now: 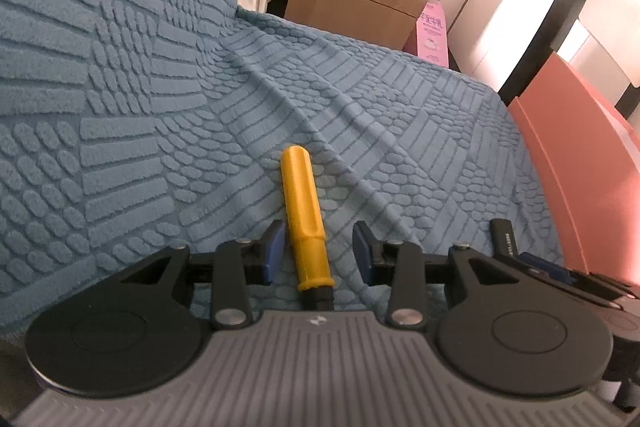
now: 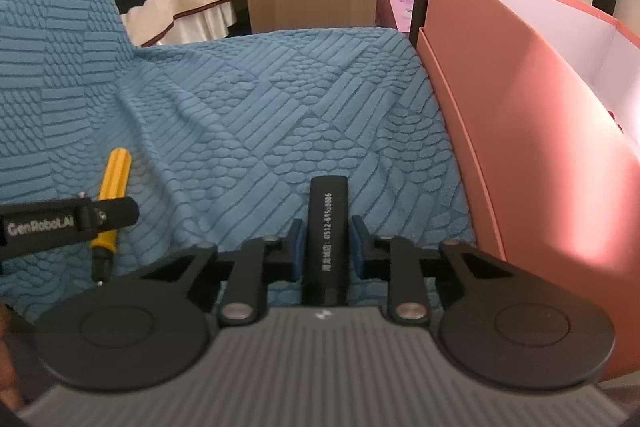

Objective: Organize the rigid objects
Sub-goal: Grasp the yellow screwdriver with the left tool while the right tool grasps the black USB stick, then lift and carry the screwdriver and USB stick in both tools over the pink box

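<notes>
Evidently each tongs straddles one tool on the blue sofa: left tongs [image 1: 318, 253] released around the yellow screwdriver [image 1: 306, 223], right tongs [image 2: 325, 247] pinching the black tube [image 2: 326, 227], ready for the pink box [image 2: 540, 155] at right.

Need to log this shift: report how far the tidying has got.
Done: nothing visibly stowed; the pink box interior is mostly hidden. In hand: left claw straddles the yellow screwdriver without clamping; right claw closely flanks the black cylinder, grip unclear. Left: both lie on the blue cover, unboxed.
</notes>
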Tool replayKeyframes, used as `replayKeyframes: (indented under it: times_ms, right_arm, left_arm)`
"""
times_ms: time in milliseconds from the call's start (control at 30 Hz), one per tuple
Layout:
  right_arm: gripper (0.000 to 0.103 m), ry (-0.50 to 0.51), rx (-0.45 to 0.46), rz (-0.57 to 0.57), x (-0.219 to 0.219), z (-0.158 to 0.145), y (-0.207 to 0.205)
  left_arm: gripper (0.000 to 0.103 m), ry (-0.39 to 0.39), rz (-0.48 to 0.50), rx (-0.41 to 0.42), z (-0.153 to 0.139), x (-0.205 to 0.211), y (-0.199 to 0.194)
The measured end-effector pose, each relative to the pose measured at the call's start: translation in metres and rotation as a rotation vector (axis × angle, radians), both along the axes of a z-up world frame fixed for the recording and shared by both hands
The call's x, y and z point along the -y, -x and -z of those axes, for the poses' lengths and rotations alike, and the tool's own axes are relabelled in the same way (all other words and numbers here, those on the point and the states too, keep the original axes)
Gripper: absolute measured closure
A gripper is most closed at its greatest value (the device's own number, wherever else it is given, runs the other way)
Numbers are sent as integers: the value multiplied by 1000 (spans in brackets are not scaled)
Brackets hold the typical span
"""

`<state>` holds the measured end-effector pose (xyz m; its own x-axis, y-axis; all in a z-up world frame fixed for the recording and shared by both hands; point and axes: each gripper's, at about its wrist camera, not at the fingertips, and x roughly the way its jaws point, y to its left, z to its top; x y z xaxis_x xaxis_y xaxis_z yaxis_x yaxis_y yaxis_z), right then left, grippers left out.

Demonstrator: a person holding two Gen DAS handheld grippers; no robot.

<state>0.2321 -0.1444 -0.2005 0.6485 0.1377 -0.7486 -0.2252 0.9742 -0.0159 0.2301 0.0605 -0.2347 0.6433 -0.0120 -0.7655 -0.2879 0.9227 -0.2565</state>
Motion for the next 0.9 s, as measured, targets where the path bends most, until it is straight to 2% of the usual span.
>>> replayKeyframes:
  times_ms: [133,233,633,833,900]
  right_arm:
    - [77,-6,1,1,2,0,1]
    - [77,-15,2,2,3,-3,2]
    - [77,-40,34,-5,3,-24,17]
    - [77,-56,67,-15,2,-43,28]
    - [77,-64,87,-17,2,-54,32]
  left_arm:
    - [79,-14,-10,-8,0,-3,-4]
    - [80,10,-17,-9,-1,-7,-2]
    - [82,-4,-1,40,-27,-1,18]
    - [82,-9,15,86,-51,3,31]
    - [82,-37,25,109,-64,7,35]
